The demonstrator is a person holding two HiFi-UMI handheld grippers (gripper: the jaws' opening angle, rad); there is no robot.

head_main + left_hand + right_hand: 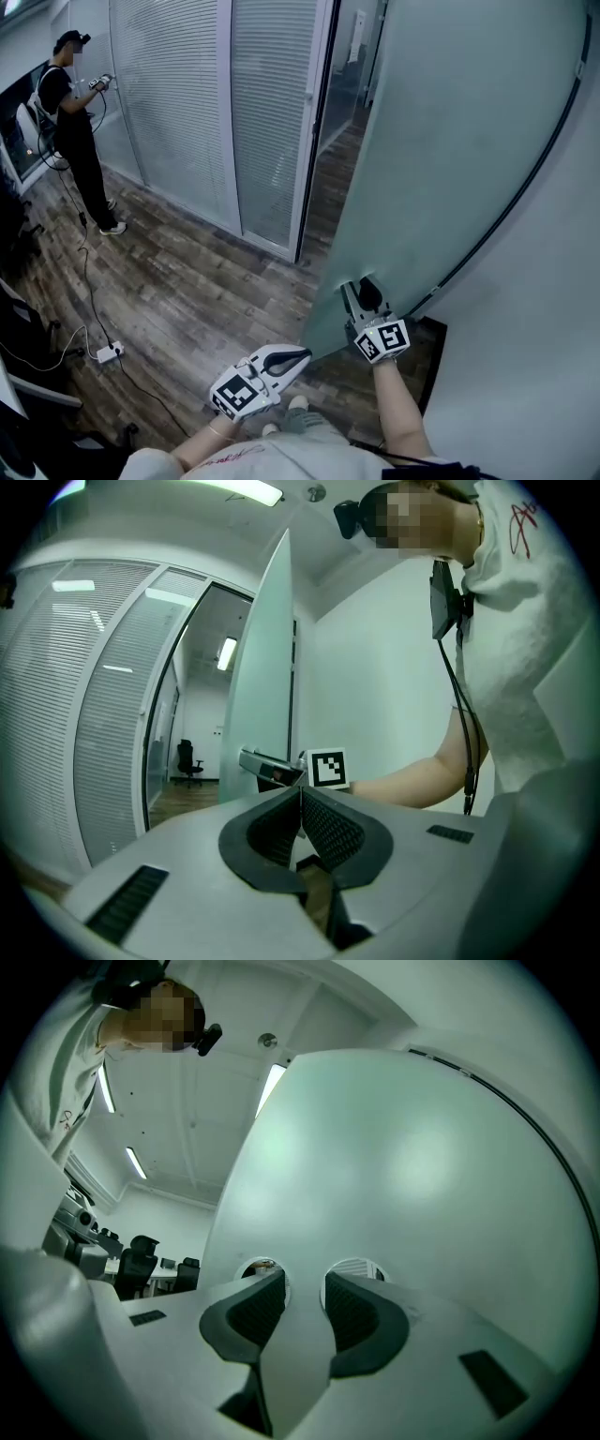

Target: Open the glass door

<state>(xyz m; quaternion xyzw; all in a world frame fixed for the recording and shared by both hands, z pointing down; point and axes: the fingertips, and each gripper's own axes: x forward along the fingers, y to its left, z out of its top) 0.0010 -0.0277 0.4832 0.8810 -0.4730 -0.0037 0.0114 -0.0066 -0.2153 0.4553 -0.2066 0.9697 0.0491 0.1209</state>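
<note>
Frosted glass door [450, 141] stands part-way open in front of you, its free edge just beside your left tongs [302, 355], which are clenched on nothing. Your right tongs [305, 1283] grasp the door's handle [292, 1363]. As I judge it, the smooth handle could slip from the pads if you pull at an angle, and the swinging edge could clip your left tongs. Count: one door, one handle, two tongs, one bystander [77, 131].

Office corridor with a dark wood-plank floor [187, 281], partitions with closed white blinds [178, 103], and a plain white wall [544, 309]. A person [80, 131] stands far left near a floor power strip [110, 352].
</note>
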